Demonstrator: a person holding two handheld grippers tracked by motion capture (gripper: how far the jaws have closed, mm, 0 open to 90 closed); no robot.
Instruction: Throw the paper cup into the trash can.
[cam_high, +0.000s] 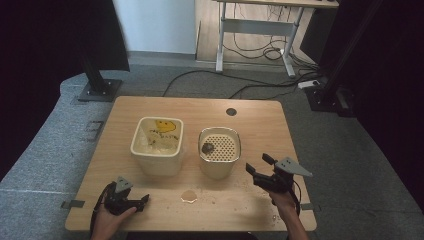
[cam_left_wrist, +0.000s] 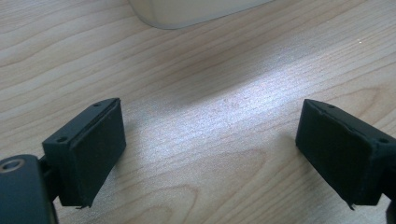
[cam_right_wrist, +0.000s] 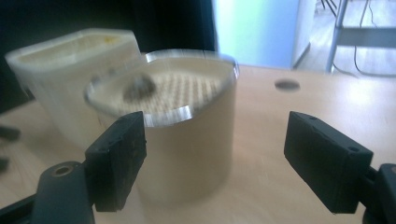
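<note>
The round strainer cup (cam_high: 219, 150) stands near the middle of the wooden table (cam_high: 250, 120), and every other place here is taken from it. A perforated insert sits in its top, and on that insert, toward the cup's left edge in the high view, lies a small dark lump (cam_high: 207, 147); what it is cannot be told. Just to the cup's left, close but apart from it, stands a square cream tub (cam_high: 156, 145) with yellow and pale contents. In front of the cup, on the bare wood toward the person, lies a small tan scrap (cam_high: 189, 196).

The right gripper (cam_high: 257, 170) is just to the cup's right and slightly nearer the person, its jaws parted with nothing between them. In the right gripper view (cam_right_wrist: 215, 158) they point at the cup's wall from close by, yet the pads do not touch it. The left gripper (cam_high: 142, 201) rests well to the cup's front left, near the table's near edge; the left gripper view (cam_left_wrist: 210, 154) has its jaws wide apart over bare wood, holding nothing.

Judged from this, the work is at an approach: the lump already lies in the strainer, while the cup itself is not yet gripped. Grasping it appears to be what is left, and the scrap lies untouched.
</note>
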